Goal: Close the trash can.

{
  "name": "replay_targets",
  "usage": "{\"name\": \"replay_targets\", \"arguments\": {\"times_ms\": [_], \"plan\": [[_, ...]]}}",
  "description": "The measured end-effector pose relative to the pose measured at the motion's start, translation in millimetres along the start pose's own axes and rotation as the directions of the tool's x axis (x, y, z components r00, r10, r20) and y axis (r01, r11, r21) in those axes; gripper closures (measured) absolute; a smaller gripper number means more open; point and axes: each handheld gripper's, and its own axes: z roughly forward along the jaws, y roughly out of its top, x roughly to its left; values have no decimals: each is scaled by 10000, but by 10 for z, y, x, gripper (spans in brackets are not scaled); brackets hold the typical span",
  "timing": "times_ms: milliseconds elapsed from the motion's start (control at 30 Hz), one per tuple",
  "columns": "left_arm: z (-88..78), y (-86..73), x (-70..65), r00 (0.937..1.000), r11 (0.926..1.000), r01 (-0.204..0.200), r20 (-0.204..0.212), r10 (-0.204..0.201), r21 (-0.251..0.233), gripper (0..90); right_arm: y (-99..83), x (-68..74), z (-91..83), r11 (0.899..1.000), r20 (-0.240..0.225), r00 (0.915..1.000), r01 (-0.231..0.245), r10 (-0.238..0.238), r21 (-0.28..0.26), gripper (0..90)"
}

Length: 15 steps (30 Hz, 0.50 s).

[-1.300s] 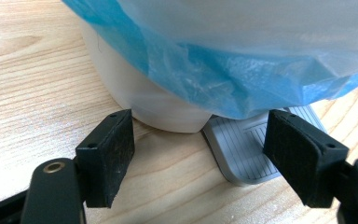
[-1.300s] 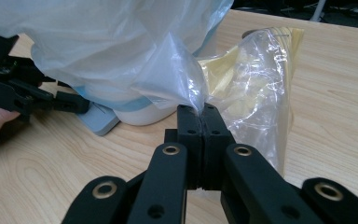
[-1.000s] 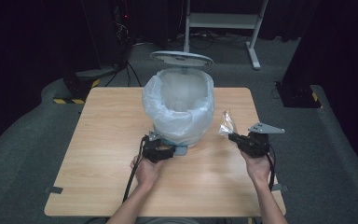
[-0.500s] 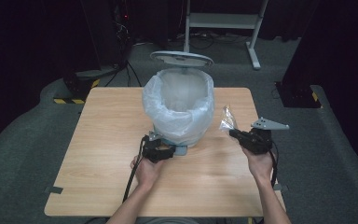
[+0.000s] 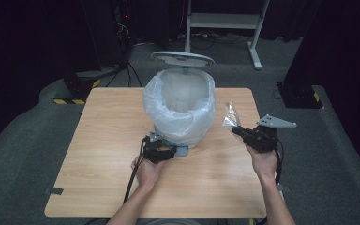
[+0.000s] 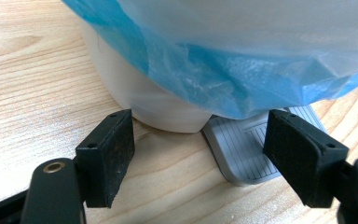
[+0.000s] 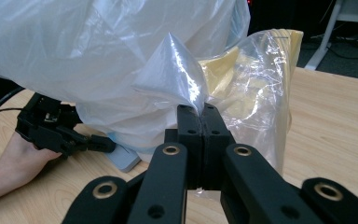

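High view, clear wrapper [image 5: 229, 116] upright in right tool [image 5: 238, 131]

Count: one wooden table [image 5: 98, 154], one white pedal bin [image 5: 180, 101] on it with one lid [image 5: 183, 59] up, one pale blue liner bag [image 5: 168, 112] and one grey foot pedal [image 6: 242, 149]. One crinkled clear plastic wrapper [image 5: 229, 116]. Two handheld grippers, left gripper [image 5: 161, 152] and right gripper [image 5: 243, 133], one per hand, each with two black jaws and one trailing cable.
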Motion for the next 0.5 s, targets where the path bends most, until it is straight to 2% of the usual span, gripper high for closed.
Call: {"name": "replay_targets", "arguments": {"times_ms": [500], "plan": [[0, 0, 1, 10000, 10000, 7, 8, -7, -6, 246, 269, 71, -65, 9990, -222, 9995, 210, -219, -386, 895]]}}
